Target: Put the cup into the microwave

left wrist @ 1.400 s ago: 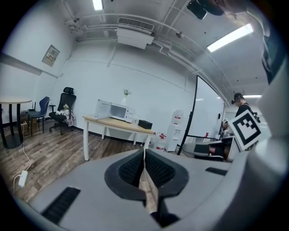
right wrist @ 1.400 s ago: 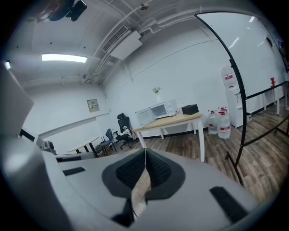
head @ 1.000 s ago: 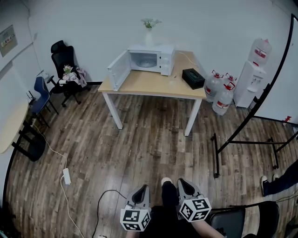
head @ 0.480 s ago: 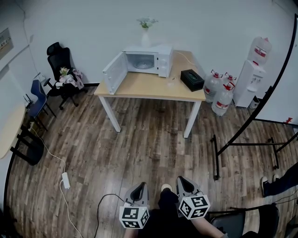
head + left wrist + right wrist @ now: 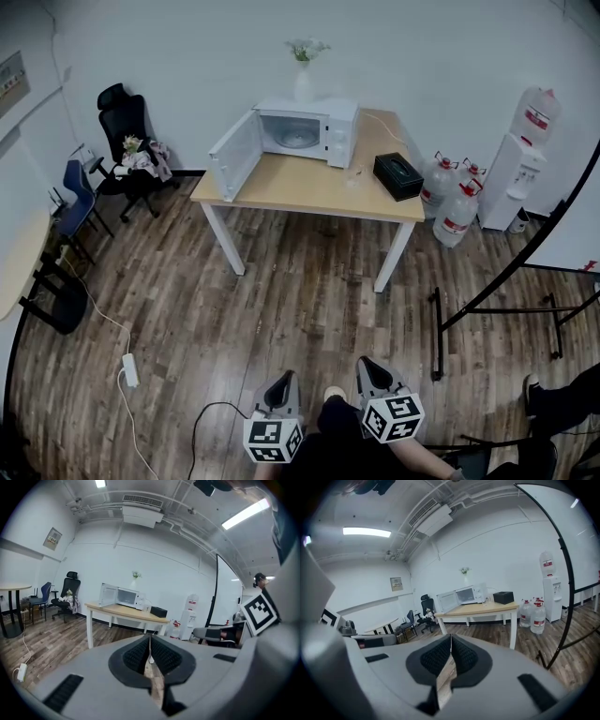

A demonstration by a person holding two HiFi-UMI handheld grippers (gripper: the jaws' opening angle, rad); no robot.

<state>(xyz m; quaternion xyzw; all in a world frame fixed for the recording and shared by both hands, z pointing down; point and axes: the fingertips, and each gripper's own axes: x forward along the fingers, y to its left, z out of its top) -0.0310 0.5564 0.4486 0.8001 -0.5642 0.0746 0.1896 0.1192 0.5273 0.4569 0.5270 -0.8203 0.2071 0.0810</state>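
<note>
So, both grippers sit at the bottom centre of the head view, low over the wooden floor point(image 5: 281, 291) and well apart from the table point(image 5: 281, 183) in the upper middle of the frame. The left gripper point(image 5: 287, 380) has its jaws pressed together with nothing between them, and its own view shows the same thing. The right gripper point(image 5: 367, 367) is closed up and empty too. On the table, the white microwave point(image 5: 323, 127) stands toward the back edge with its door point(image 5: 234, 155) swung wide open to the left of the frame. A vase of flowers point(image 5: 304, 75) sits on top of it. The cup point(image 5: 353, 173) looks like a small clear one, pretty hard to make out. It's on the tabletop just right of the microwave, between it and a black box point(image 5: 398, 176). At the right are water bottles point(image 5: 452, 202) and a dispenser point(image 5: 520, 155), and a black office chair point(image 5: 127, 141) is at upper left.
</note>
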